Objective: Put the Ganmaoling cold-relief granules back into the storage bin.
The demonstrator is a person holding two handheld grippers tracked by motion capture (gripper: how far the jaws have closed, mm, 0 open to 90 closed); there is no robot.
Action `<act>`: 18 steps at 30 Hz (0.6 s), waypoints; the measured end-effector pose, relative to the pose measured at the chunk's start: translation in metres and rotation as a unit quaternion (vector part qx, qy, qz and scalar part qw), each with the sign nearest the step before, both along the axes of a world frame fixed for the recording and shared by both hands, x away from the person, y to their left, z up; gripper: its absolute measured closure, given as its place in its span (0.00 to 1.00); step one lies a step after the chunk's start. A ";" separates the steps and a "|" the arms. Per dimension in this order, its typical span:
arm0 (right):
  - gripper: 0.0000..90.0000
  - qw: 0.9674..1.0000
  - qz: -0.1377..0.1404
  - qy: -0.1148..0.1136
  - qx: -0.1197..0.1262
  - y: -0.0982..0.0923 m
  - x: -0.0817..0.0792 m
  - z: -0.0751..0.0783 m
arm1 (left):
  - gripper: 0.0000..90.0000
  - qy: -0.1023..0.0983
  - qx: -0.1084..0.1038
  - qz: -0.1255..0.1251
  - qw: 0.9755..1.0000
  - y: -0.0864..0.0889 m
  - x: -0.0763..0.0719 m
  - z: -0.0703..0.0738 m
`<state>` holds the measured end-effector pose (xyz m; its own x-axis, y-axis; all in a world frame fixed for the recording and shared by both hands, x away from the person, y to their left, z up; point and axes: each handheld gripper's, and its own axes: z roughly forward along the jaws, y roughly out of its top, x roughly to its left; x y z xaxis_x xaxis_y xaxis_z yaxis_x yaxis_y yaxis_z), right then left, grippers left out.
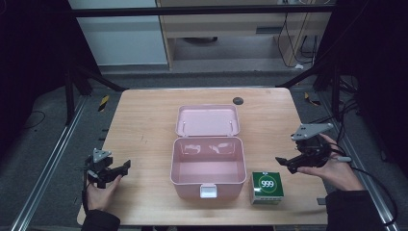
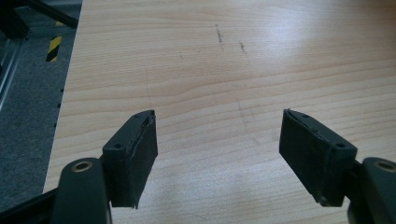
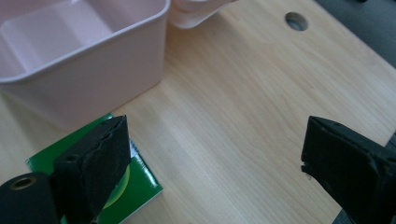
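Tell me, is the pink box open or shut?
Open. The pink box has its lid swung back flat on the table, and its inside looks empty.

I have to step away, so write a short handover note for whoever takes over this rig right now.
Left gripper: open, empty, over bare table left of the box.
Right gripper: open, empty, hovering just right of and above the green carton.
Pink box: mid-table, lid open and laid back, inside looks empty.
Done: box opened.
Left, probably: grasp the carton, place it in the box, close the lid.
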<state>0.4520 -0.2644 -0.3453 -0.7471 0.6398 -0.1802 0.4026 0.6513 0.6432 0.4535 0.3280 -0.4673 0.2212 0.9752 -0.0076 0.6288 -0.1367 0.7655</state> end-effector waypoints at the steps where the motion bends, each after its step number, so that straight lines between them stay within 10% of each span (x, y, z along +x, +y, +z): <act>1: 0.08 1.000 0.007 0.003 -0.005 0.002 0.000 0.000 | 0.30 0.000 0.000 0.000 1.000 0.000 0.000 0.000; 18: 0.08 0.991 0.106 0.041 -0.074 0.028 -0.004 0.006 | 0.30 0.001 0.011 -0.008 1.000 -0.004 0.000 -0.001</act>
